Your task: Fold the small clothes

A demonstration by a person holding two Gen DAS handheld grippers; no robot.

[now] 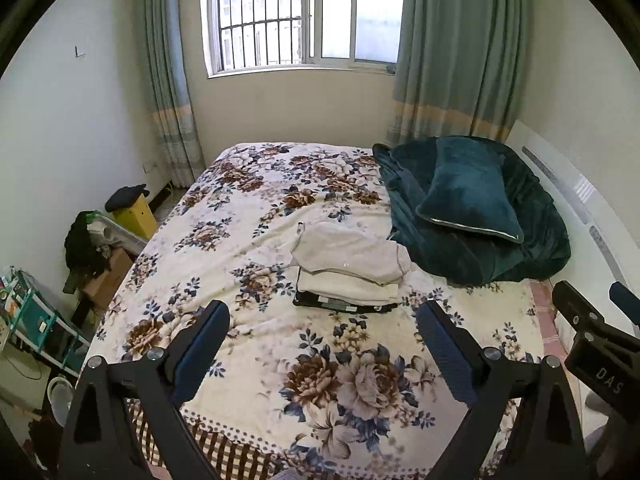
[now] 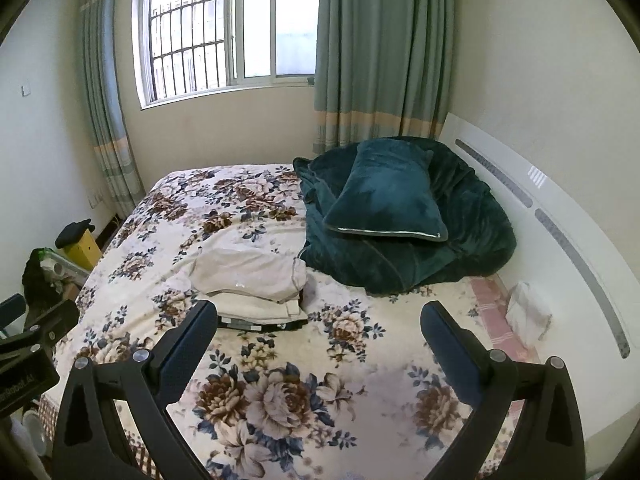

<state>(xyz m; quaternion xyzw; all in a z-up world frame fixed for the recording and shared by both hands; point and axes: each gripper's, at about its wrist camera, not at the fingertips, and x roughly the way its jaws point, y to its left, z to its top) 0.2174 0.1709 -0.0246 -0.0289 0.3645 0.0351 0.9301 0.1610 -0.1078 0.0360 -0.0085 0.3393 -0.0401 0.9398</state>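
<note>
Cream cotton tops the small stack of folded clothes (image 1: 349, 276) in the middle of the bed: a loosely folded off-white garment (image 1: 352, 252) lies uppermost, a neater cream piece (image 1: 348, 290) sits under it, and a dark item with a checked edge (image 1: 344, 306) peeks out at the bottom. The stack rests on a floral bedspread (image 1: 248, 216) printed with brown and blue flowers, just beside a heap of teal plush blanket (image 1: 492, 248) that carries a matching teal pillow (image 1: 468, 194). The left gripper (image 1: 323, 322) hangs above the near part of the bed with its blue-padded fingers spread wide, holding nothing, the stack lying beyond its tips. The right gripper (image 2: 319, 320) is likewise spread wide and empty, its left finger (image 2: 192, 340) overlapping the near corner of the stack in that view; whether it touches the cloth cannot be told. A white headboard (image 2: 560, 216) runs along the right side, with a crumpled white cloth (image 2: 528, 314) lying against it. Grey-green curtains (image 1: 456, 48) frame a barred window (image 1: 296, 12) behind the bed, and a yellow box (image 1: 134, 214) stands on the floor to the left.
</note>
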